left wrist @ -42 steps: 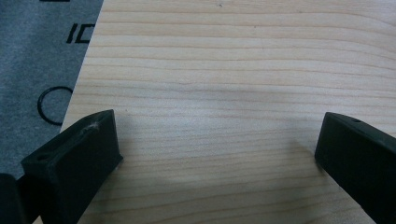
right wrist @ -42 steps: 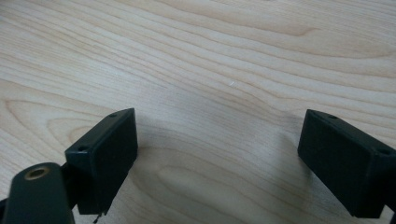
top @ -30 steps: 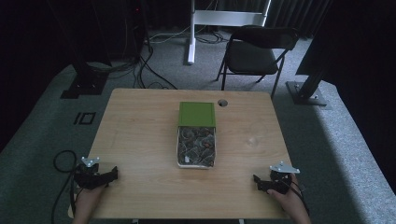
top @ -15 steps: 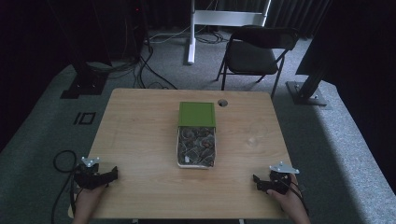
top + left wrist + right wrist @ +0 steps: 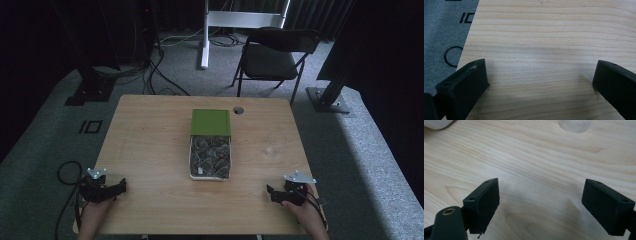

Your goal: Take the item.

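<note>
Wooden table (image 5: pixel 150 150): green-lidded box (image 5: pixel 210 144) mid-table, unobstructed; left hand-held gripper (image 5: pixel 120 186), right hand-held gripper (image 5: pixel 270 192) wide open, empty

White tray (image 5: pixel 191 170), green lid (image 5: pixel 211 122) slid back; contents apparently metal bits, table centre.

High overhead view forward-down — gripper views close above shared table (image 5: pixel 150 150).

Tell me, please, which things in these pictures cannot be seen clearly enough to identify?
- Contents of the white tray, high view: small grey-brown pieces, too small to name.
- Green box, high view: closed top hides its inside.
- Pale round mark, right gripper view: cut by the top edge, blurred.
- White corner, right gripper view: cut off.
</note>
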Motion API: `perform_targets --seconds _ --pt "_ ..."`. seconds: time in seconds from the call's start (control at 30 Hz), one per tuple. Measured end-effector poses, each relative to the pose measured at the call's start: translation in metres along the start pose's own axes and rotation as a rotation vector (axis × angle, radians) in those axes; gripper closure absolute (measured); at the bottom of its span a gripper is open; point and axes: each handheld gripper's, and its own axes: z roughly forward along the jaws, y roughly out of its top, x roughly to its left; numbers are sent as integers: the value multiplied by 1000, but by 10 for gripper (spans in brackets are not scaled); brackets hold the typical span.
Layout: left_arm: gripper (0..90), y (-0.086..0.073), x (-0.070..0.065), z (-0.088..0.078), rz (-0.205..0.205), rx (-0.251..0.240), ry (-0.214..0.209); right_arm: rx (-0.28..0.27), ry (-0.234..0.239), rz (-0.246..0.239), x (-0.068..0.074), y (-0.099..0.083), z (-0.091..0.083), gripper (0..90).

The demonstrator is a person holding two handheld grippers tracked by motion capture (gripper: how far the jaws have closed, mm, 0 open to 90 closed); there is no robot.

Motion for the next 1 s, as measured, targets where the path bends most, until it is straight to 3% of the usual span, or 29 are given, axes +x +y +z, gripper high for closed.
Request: perform_targets --seconds 0.27,1.0 --pt "3 0 0 0 0 0 0 -49 32 -22 11 22 -7 151" --pt "3 0 0 0 0 0 0 -125 100 -62 33 61 -13 156"
